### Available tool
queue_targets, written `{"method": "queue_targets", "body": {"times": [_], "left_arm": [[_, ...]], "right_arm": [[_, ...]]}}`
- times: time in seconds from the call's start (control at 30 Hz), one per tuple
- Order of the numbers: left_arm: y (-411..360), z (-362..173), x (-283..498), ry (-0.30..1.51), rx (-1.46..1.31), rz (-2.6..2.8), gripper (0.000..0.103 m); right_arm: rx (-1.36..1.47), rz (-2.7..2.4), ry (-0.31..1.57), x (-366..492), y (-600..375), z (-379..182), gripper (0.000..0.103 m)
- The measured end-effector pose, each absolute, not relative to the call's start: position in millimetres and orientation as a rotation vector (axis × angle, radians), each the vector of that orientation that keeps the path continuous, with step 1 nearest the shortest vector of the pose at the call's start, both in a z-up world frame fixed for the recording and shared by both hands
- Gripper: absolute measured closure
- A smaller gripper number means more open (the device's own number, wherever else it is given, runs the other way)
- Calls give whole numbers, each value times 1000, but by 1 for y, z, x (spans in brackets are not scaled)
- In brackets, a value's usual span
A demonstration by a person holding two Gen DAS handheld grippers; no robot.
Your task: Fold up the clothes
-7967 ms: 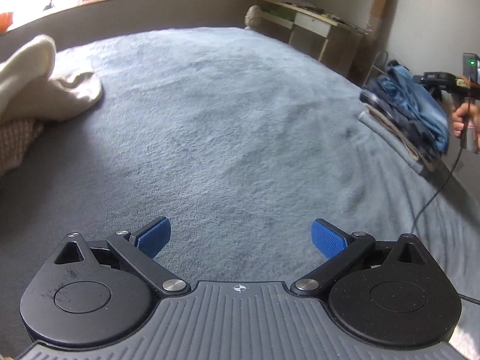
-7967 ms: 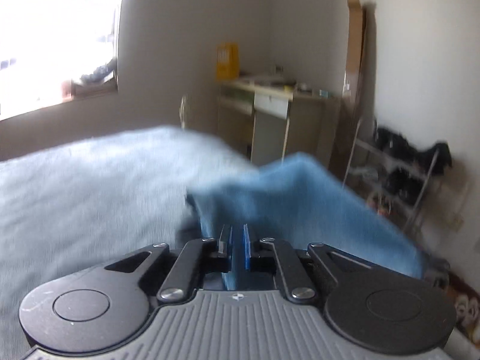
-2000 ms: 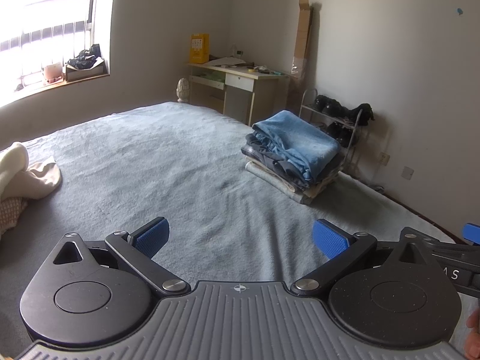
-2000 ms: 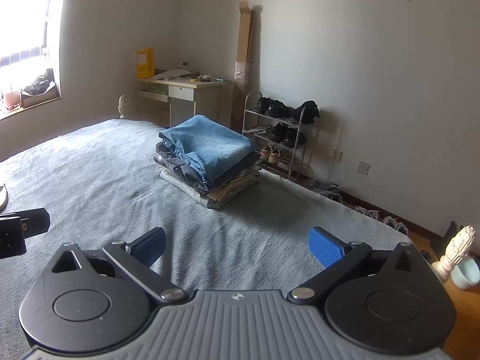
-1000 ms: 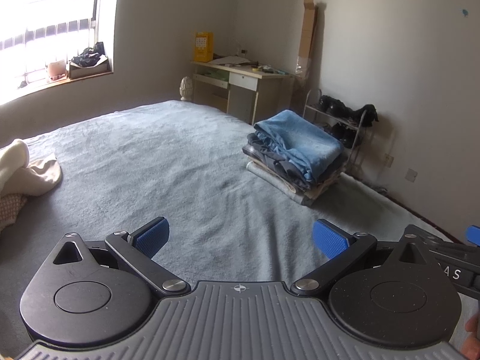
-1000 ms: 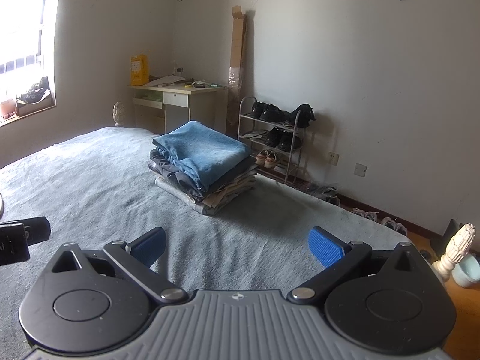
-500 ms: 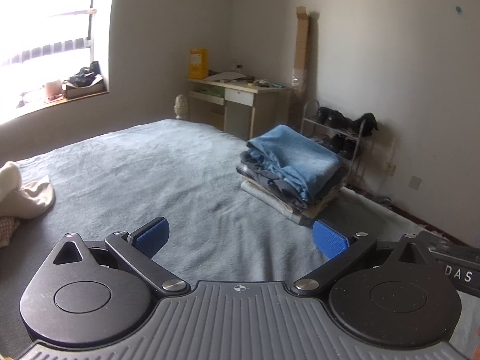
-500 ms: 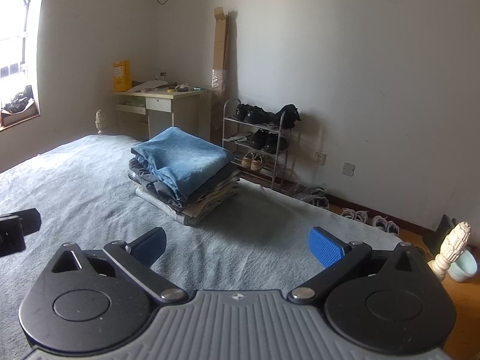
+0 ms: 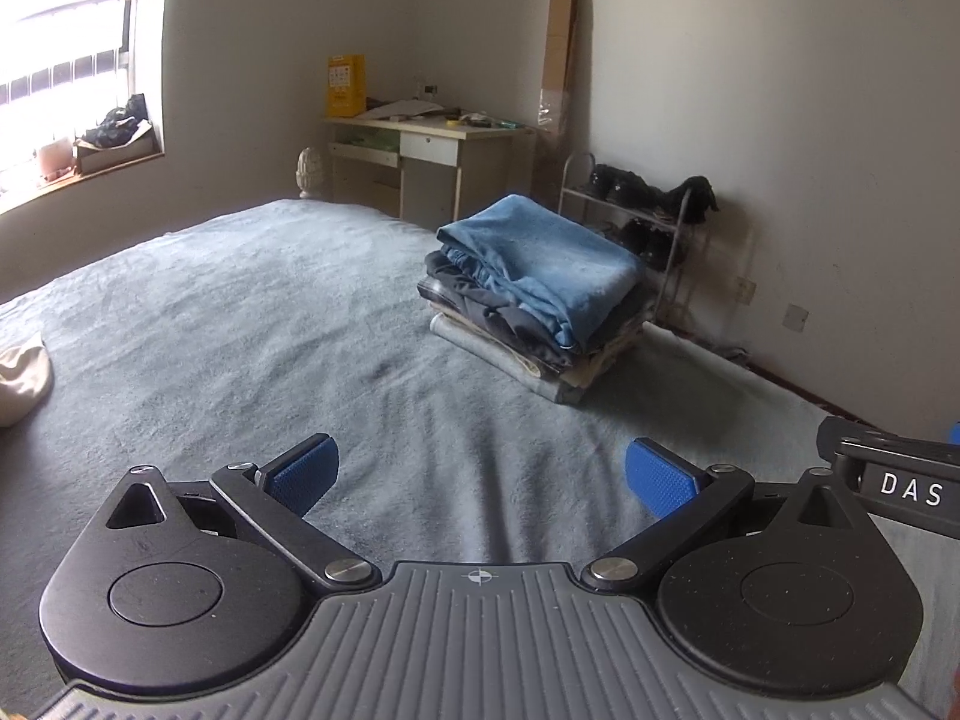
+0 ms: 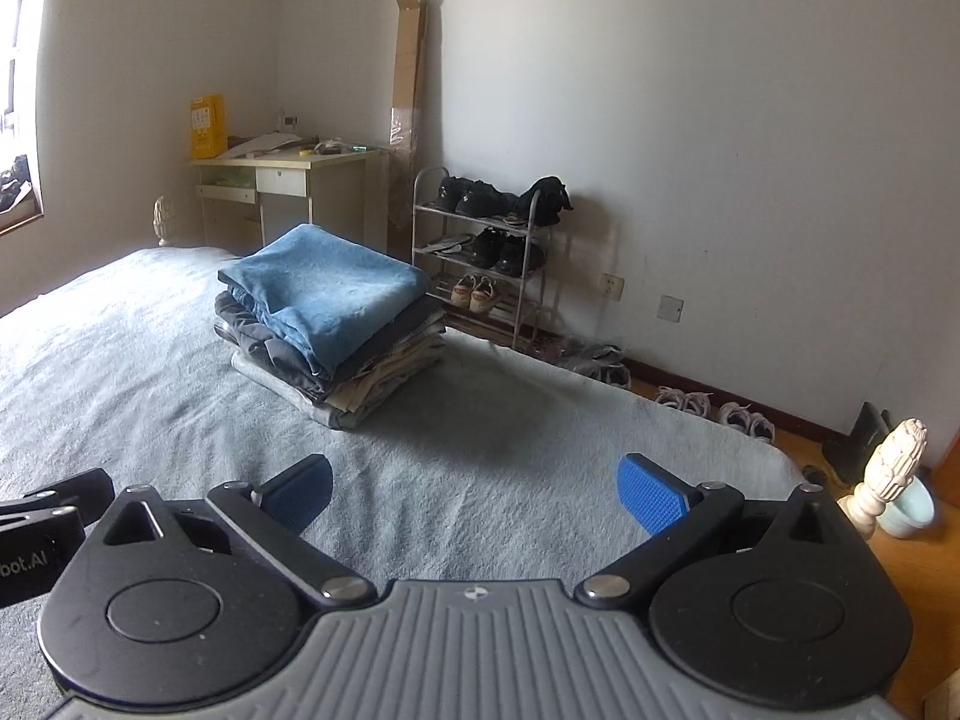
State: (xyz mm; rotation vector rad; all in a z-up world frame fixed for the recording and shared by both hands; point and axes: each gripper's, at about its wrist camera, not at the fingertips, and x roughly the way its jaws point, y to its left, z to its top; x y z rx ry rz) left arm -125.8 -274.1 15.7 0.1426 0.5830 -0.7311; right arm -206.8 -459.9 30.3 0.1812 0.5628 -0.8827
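A stack of folded clothes (image 9: 537,306) (image 10: 327,324) rests on the grey bed cover (image 9: 240,330) (image 10: 480,468) near its far right edge, with a blue garment (image 9: 543,264) (image 10: 327,291) on top. My left gripper (image 9: 480,474) is open and empty, held well back from the stack. My right gripper (image 10: 474,489) is likewise open and empty, to the right of the left one and also short of the stack. A cream garment (image 9: 21,384) lies unfolded at the left edge of the left wrist view.
Beyond the bed stand a desk (image 9: 426,165) (image 10: 288,192) and a shoe rack (image 9: 639,222) (image 10: 486,252) against the wall. Shoes (image 10: 714,408) lie on the floor at the right. A white bedpost finial (image 10: 888,474) marks the bed's near right corner.
Eight seconds ago my right gripper was shut on the blue garment; it has let go and the garment lies on the stack. Both grippers have since pulled back and swung slightly right.
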Motion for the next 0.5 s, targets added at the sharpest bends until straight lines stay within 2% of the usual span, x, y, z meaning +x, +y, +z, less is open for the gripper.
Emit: {"method": "queue_targets", "body": {"times": [0.5], "left_arm": [[-268, 24, -128, 584, 126, -712, 0]], "right_arm": [[165, -867, 547, -210, -450, 37, 0]]}}
